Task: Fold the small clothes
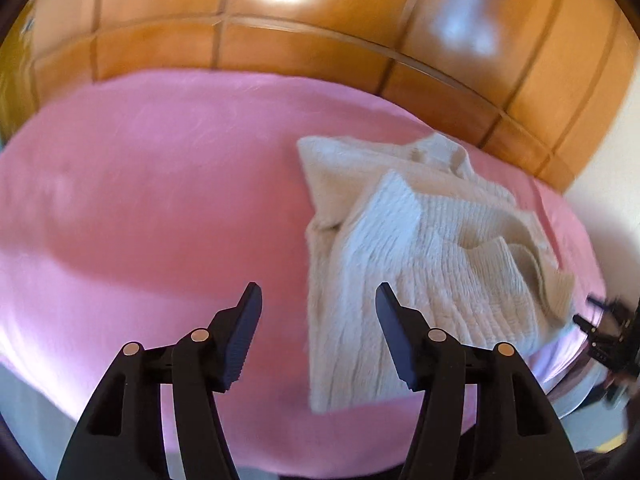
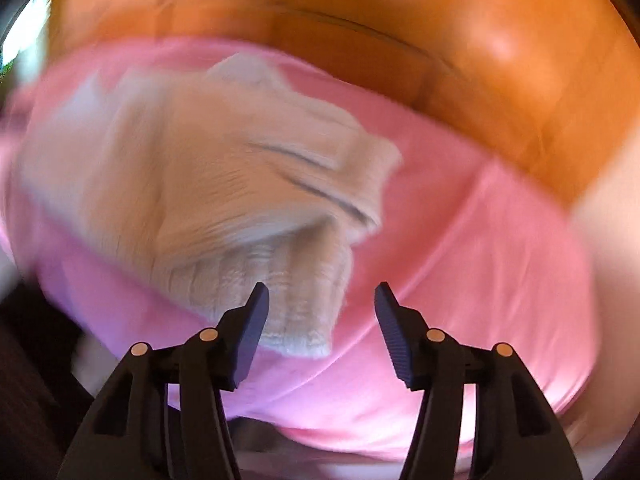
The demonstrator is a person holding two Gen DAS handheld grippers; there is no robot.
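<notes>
A cream ribbed knit sweater [image 1: 432,248] lies partly folded on a pink sheet [image 1: 160,200], with one sleeve laid across its body. My left gripper [image 1: 318,300] hovers open above the sweater's left edge, nothing between its fingers. In the right wrist view the picture is blurred by motion; the same sweater [image 2: 224,184] lies left of centre on the pink sheet [image 2: 460,280]. My right gripper [image 2: 320,300] is open above the sweater's near cuff end, holding nothing. The other gripper [image 1: 604,340] shows dark at the far right of the left wrist view.
Behind the bed stands a glossy wooden wardrobe [image 1: 320,40] with panelled doors. A pale wall [image 1: 612,168] rises at the right. The sheet's near edge drops off at the bottom of both views, with dark floor [image 2: 32,360] at lower left.
</notes>
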